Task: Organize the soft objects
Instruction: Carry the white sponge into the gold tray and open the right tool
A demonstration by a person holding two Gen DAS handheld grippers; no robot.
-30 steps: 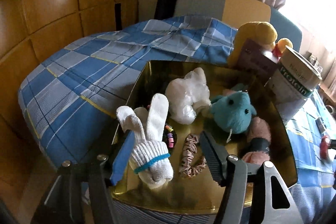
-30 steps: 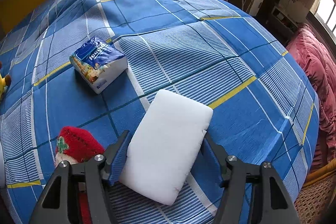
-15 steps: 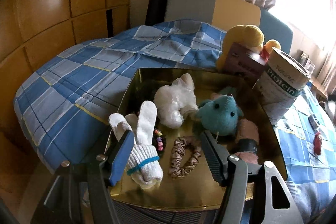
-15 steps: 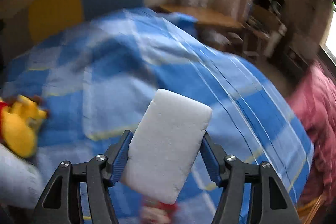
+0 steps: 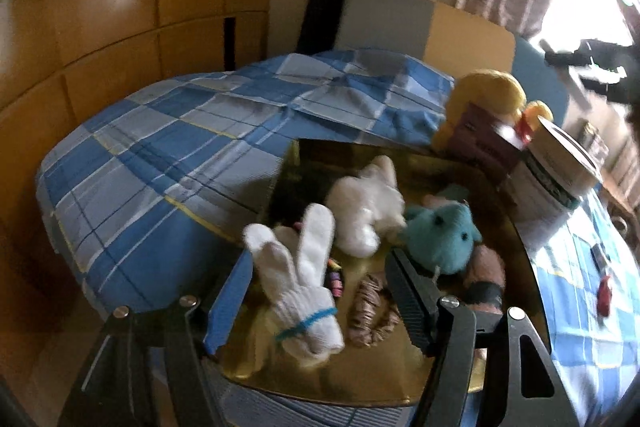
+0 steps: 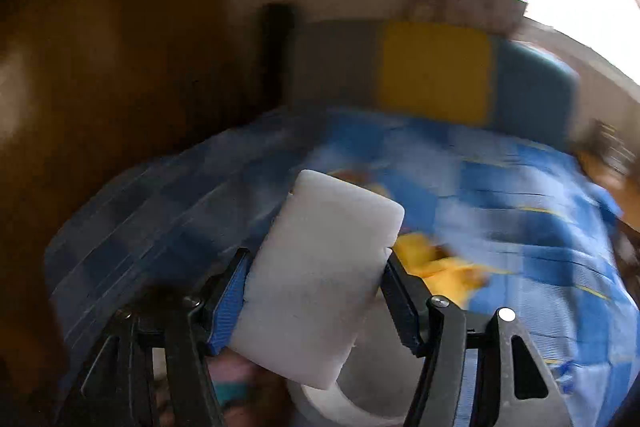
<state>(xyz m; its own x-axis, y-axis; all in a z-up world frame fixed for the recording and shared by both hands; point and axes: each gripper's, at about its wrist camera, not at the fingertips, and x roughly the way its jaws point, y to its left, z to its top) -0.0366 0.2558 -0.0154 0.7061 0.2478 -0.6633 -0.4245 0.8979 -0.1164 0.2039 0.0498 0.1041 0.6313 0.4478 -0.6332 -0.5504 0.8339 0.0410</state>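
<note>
A white foam sponge (image 6: 320, 275) sat clamped between the right gripper's (image 6: 316, 291) pads, carried above the blue plaid bed (image 6: 520, 211). The gold tray (image 5: 360, 375) held a white glove (image 5: 304, 287), a teal plush (image 5: 440, 243) and a scrunchie (image 5: 370, 311). The left gripper (image 5: 316, 303), its jaws just widened, hung empty over it. Next, probably, the sponge joins the tray.

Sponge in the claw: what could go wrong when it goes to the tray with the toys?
1. The right claw grips the sponge near one end only, and the view is blurred with motion; it might slip out.
2. The tray is crowded with the glove, white plush and teal plush; the sponge could land on one.
3. The left claw, open over the glove, could get bumped.
</note>
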